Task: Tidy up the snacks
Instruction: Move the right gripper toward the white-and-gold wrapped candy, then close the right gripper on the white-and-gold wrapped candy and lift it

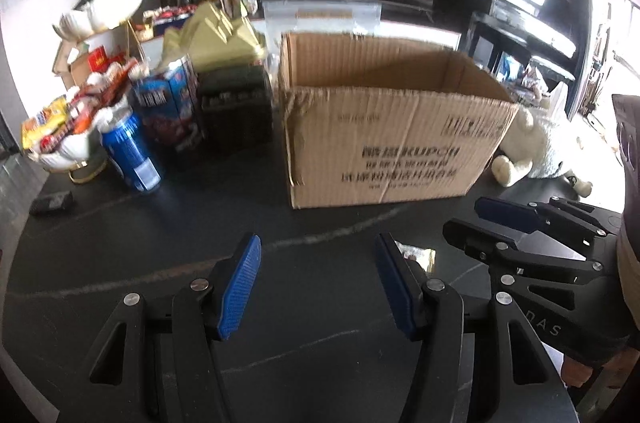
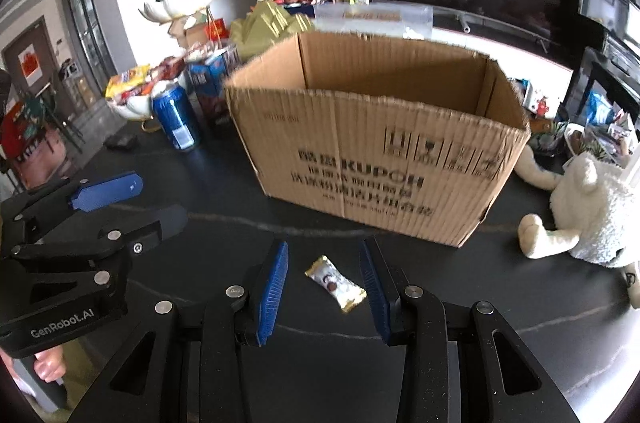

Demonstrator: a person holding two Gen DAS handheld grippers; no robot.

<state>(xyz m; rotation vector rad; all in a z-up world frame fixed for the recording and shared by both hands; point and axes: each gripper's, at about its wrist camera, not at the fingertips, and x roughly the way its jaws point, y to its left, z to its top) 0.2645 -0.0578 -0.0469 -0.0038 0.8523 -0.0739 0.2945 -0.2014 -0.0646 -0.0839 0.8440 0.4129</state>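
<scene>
Candy (image 2: pixel 335 283) in a gold-and-white wrapper lies flat on the dark tabletop (image 2: pixel 224 183), a little in front of the open cardboard box (image 2: pixel 372 159). In the right wrist view I see it framed between the two blue pads of my right gripper (image 2: pixel 324 293), clear table on both sides of it, neither pad touching. So the right jaws stand apart around the sweet, gripping nothing.

My left gripper (image 1: pixel 318 287) hangs over bare table, jaws parted wider, nothing between its blue pads (image 1: pixel 239 289). In the left wrist view a corner of the same candy (image 1: pixel 418 255) shows just past the right-hand pad, outside the gap; the rest is hidden behind that finger. The right gripper (image 1: pixel 476 219) shows there at the right edge, and the left gripper (image 2: pixel 132 201) shows at the left edge of the right wrist view, a hand (image 2: pixel 48 369) on its handle below.

Box is upright, top flaps gone or folded down (I cannot tell which), dark print on its near face, and what I see of the inside is bare walls.

Left of the box: a blue drink can (image 2: pixel 176 121), blue snack cartons (image 1: pixel 170 103), a white bowl (image 1: pixel 66 153) heaped with wrapped snacks. Right of the box a white plush toy (image 2: pixel 588 215) lies on the table.
</scene>
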